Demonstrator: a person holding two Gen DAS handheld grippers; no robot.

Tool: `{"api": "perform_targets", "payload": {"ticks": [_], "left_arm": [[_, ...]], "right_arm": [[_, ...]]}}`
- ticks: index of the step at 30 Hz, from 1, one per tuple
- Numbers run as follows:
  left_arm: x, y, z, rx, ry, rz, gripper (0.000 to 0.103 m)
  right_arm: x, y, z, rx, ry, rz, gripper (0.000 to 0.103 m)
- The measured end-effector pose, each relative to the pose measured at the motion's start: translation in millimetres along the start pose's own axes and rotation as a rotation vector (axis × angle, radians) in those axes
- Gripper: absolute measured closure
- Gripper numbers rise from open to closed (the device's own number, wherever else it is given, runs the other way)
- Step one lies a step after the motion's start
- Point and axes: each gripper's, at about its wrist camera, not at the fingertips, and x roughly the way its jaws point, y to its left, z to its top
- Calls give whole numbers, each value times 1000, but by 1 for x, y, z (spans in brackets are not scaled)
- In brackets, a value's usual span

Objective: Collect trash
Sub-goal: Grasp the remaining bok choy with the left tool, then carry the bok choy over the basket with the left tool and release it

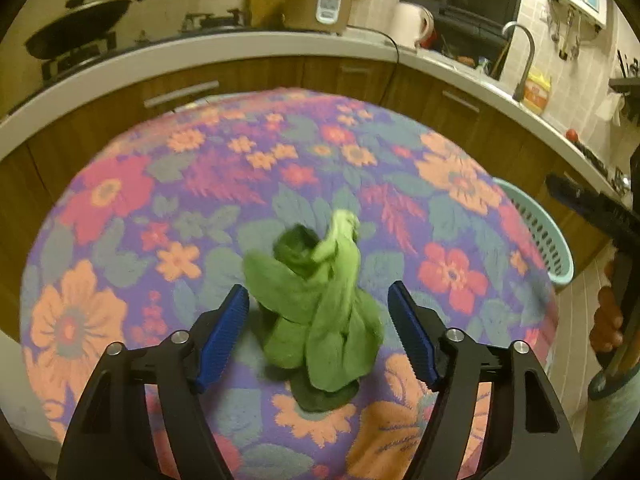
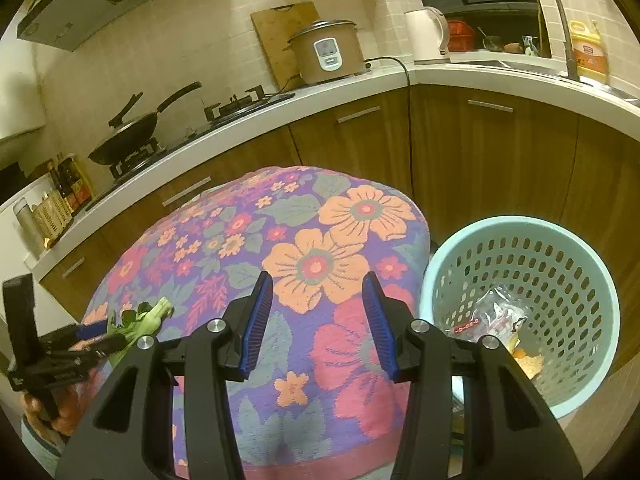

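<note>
A limp green leafy vegetable (image 1: 320, 304) lies on the floral tablecloth (image 1: 168, 184). My left gripper (image 1: 318, 300) is open, its blue pads on either side of the leaves, not closed on them. In the right wrist view the vegetable (image 2: 148, 318) shows at the far left with the left gripper (image 2: 100, 338) around it. My right gripper (image 2: 318, 286) is open and empty above the cloth (image 2: 320, 256). A light blue perforated trash basket (image 2: 520, 236) stands on the floor to its right, with plastic wrappers (image 2: 496, 316) and orange peel inside.
The basket rim (image 1: 536, 228) shows beyond the table's right edge in the left wrist view. Wooden cabinets and a white counter (image 2: 360, 88) curve behind the table, with a rice cooker (image 2: 326, 52), wok, kettle and sink tap.
</note>
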Motion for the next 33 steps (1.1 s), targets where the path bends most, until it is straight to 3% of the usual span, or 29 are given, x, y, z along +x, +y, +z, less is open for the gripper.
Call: {"api": "perform_targets", "payload": {"ticks": [8,16,25,33], "left_arm": [[18,-2,3,-12,50,27,63],[15,-12,4,6,21,2,84],[5,-40,16,38,-52,-68,86],[9,-86,40,108,-82,-119,86]], "right_arm": [[0,4,-3,-9,6,0,60],[8,16,-9,-46,44,15,60],[20,36,-21,-153,96,-24,60],[11,14,-18,-134,74,-56,60]]}}
